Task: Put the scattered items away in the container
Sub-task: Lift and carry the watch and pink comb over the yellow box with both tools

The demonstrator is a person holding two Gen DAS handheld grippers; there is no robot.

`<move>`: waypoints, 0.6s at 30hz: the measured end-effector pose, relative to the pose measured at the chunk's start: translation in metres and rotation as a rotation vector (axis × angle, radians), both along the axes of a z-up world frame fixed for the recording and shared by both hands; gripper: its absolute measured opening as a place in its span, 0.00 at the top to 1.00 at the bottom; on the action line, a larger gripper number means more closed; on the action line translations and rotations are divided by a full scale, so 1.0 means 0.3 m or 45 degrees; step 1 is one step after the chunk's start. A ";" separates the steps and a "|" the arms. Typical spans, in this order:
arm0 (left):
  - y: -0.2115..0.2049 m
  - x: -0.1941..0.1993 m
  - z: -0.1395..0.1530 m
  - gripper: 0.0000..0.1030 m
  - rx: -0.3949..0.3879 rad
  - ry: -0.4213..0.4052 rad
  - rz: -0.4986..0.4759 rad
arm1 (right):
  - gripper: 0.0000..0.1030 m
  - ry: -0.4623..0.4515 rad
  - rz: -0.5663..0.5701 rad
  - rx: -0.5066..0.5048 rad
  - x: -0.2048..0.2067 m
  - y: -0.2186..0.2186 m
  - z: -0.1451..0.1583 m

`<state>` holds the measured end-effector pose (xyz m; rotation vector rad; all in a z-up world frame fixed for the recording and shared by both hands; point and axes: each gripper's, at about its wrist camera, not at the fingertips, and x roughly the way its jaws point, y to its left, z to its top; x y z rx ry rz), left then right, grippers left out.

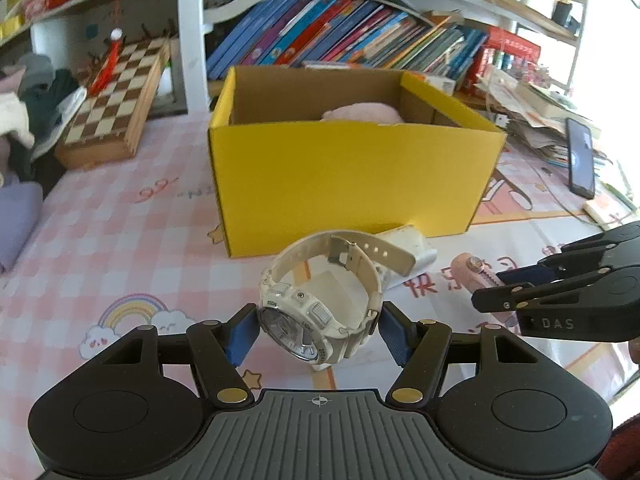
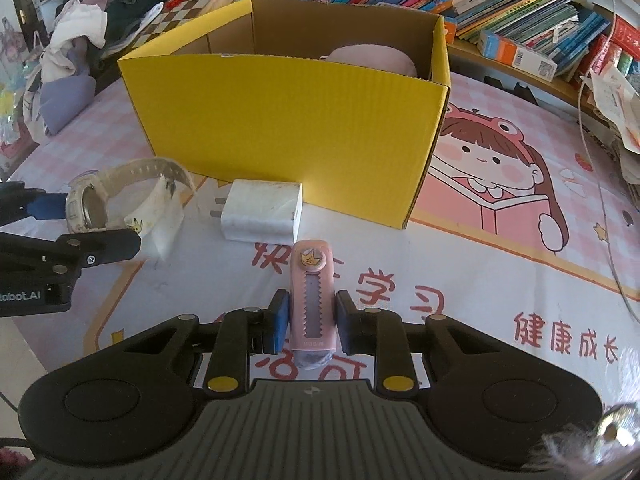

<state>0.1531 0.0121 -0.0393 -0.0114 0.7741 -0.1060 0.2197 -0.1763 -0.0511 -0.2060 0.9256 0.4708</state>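
Observation:
A yellow cardboard box (image 1: 352, 176) stands open on the table, with a pink soft item (image 1: 362, 114) inside; it also shows in the right wrist view (image 2: 288, 120). My left gripper (image 1: 316, 330) is shut on a white wristwatch (image 1: 324, 300), held by its case in front of the box. My right gripper (image 2: 310, 322) is shut on a pink retractable eraser (image 2: 311, 296) on the table; that eraser also shows in the left wrist view (image 1: 476, 270). A white charger plug (image 2: 260, 216) lies against the box front.
The table has a pink cartoon mat (image 2: 500, 208). A chessboard box (image 1: 116, 100) and clothes (image 2: 80, 40) lie at the left. Books (image 1: 340, 36) fill the shelf behind. A phone (image 1: 581, 158) and paper piles (image 1: 532, 112) lie at the right.

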 end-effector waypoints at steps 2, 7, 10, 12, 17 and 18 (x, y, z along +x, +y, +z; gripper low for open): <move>-0.008 -0.011 0.011 0.37 0.005 -0.019 -0.014 | 0.78 -0.004 -0.007 0.003 -0.011 -0.003 0.004; -0.012 -0.032 0.029 0.38 0.004 -0.044 -0.032 | 0.78 -0.021 -0.021 0.009 -0.041 -0.008 0.018; -0.012 -0.048 0.045 0.38 -0.005 -0.060 -0.039 | 0.78 -0.025 -0.026 0.015 -0.056 -0.012 0.029; -0.012 -0.056 0.058 0.38 -0.009 -0.072 -0.046 | 0.78 -0.030 -0.030 0.023 -0.066 -0.017 0.040; -0.010 -0.068 0.092 0.38 -0.019 -0.098 -0.066 | 0.78 -0.043 -0.043 0.049 -0.086 -0.027 0.068; -0.010 -0.071 0.099 0.38 -0.021 -0.104 -0.070 | 0.78 -0.047 -0.043 0.052 -0.091 -0.028 0.074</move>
